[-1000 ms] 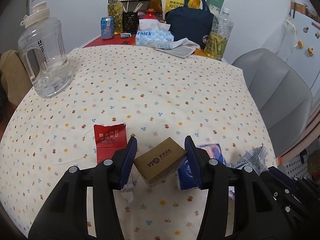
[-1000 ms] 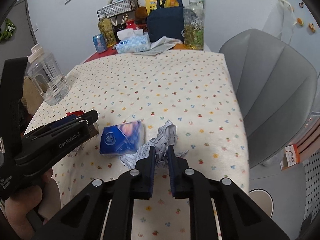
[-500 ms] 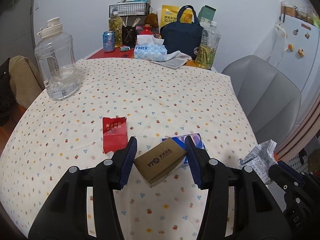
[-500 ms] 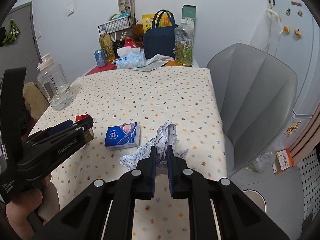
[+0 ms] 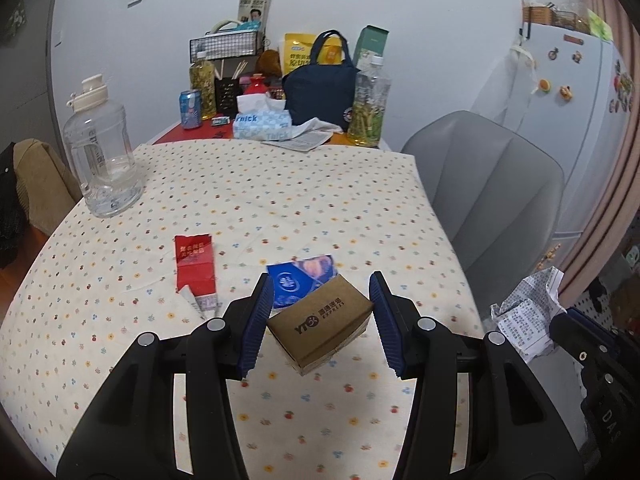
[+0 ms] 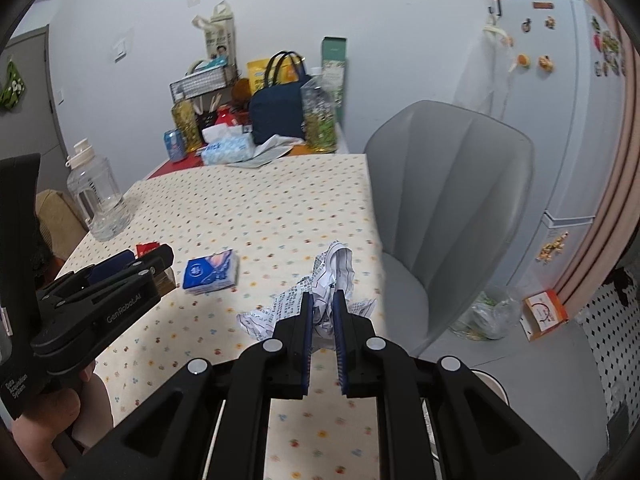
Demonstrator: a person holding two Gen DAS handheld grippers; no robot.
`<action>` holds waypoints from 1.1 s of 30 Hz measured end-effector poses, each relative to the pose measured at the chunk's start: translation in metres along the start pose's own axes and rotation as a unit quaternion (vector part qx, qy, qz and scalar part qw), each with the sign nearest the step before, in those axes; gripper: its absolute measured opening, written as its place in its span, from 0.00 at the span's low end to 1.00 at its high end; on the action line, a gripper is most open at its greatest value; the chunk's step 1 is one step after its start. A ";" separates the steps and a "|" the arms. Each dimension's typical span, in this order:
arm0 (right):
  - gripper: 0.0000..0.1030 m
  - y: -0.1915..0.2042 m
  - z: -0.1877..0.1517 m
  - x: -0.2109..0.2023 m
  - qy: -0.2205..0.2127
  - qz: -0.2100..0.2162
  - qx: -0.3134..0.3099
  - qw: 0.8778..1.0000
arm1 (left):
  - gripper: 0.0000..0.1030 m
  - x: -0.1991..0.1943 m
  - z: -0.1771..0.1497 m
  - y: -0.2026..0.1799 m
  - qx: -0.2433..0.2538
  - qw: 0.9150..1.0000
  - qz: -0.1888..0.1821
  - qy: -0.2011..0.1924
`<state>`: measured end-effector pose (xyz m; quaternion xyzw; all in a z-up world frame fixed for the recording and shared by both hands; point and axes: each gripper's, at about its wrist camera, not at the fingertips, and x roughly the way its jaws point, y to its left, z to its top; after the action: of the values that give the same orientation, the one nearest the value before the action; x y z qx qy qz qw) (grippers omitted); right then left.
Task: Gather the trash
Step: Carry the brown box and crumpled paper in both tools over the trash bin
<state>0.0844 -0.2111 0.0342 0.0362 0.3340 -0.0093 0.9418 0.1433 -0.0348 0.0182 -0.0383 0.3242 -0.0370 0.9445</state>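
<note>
**Both grippers carry trash above the table's near edge**

The left gripper [image 5: 322, 316] is clamped on a small brown cardboard box [image 5: 320, 322] printed with a courier logo; the box sits tilted between the blue pads, clear of the cloth. The right gripper [image 6: 322, 312] has its jaws nearly together, pinching a crumpled sheet of printed paper [image 6: 332, 276] whose loose ends spill out to either side. In the left wrist view that same paper shows off the table's right edge, in front of the grey chair [image 5: 496, 184].

Two pieces of trash lie on the flower-print tablecloth [image 5: 280, 200]. A blue tissue packet [image 5: 298, 280] rests flat near the near edge, just behind the held box. A torn red wrapper [image 5: 195, 262] lies to its left, towards the near-left part of the table, with a small scrap of white wrapper [image 5: 200, 300] touching its near end.

A clear water jug [image 5: 102, 160] with a white cap stands by the left edge. Along the far edge stand a tissue box [image 5: 262, 126], a blue drink can [image 5: 191, 109], a dark blue bag [image 5: 320, 88], a bottle of yellowish liquid [image 5: 370, 108] and a wire basket [image 5: 226, 44]. A white fridge [image 5: 568, 112] with magnets stands right of the chair. A person's hand [image 6: 44, 412] grips the left gripper's handle at the lower left of the right wrist view.
</note>
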 end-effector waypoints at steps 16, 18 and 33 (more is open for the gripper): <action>0.11 -0.055 -0.007 -0.029 -0.018 -0.034 0.038 0.999 | 0.48 -0.019 -0.007 -0.069 0.047 0.998 -0.033 -0.010; 0.11 -0.063 -0.009 -0.031 -0.019 -0.039 0.043 0.998 | 0.48 -0.019 -0.009 -0.078 0.053 0.998 -0.040 -0.009; 0.11 -0.132 -0.026 -0.034 -0.014 -0.079 0.094 0.992 | 0.48 -0.010 -0.017 -0.158 0.109 0.991 -0.083 0.002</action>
<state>0.0359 -0.3408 0.0275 0.0980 0.3199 -0.1156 0.9352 0.1185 -0.1914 0.0261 0.0384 0.3158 -0.1506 0.9360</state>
